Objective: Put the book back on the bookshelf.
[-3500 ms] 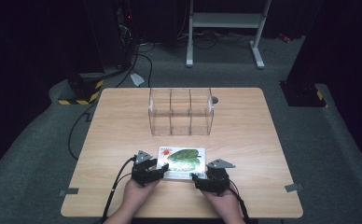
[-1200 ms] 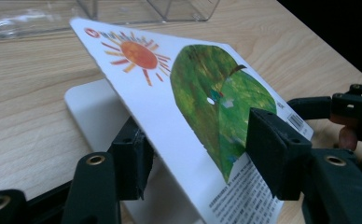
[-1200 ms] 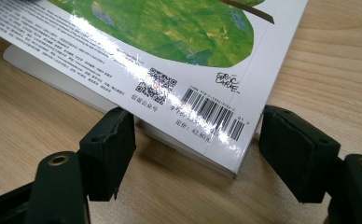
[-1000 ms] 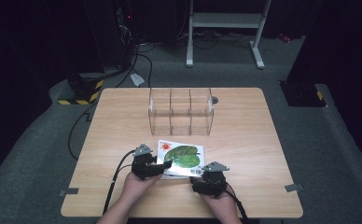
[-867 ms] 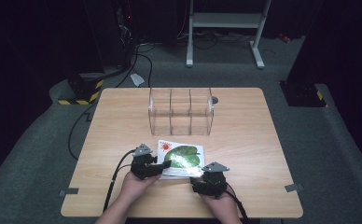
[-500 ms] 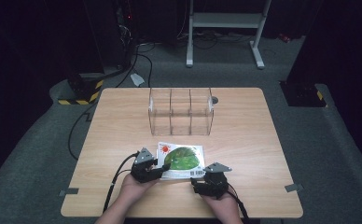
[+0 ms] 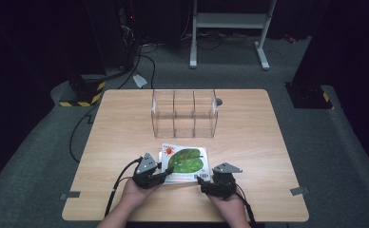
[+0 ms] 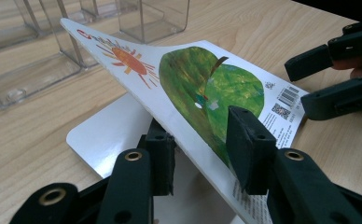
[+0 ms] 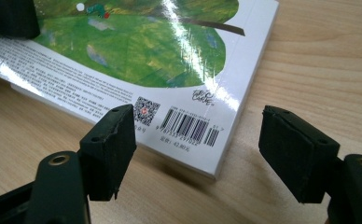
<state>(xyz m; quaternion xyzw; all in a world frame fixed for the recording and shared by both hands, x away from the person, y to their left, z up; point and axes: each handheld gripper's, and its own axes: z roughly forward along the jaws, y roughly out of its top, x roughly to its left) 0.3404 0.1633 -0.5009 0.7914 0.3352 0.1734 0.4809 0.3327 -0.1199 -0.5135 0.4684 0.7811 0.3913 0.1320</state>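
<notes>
A picture book (image 7: 185,161) with a green leaf and a red sun on its cover lies on the table near the front edge. My left gripper (image 7: 166,172) is at the book's left side. In the left gripper view its jaws have just been closing, and the left gripper (image 8: 200,144) now pinches the cover (image 8: 188,79), one pad under it and one on top. The cover is raised at a slant over a white page (image 8: 109,130). My right gripper (image 9: 198,140) stands open at the barcode corner of the book (image 9: 137,42), its pads apart from it.
A clear plastic organiser (image 7: 184,114) with three compartments stands upright behind the book, mid-table. The wooden table (image 7: 249,142) has bare room to the left and right. Cables trail from both grippers over the front edge. The right gripper (image 8: 328,79) shows beyond the cover.
The left jaws have closed on the cover's edge, and that side of the cover has lifted off the pages. The right gripper has stayed where it was.
</notes>
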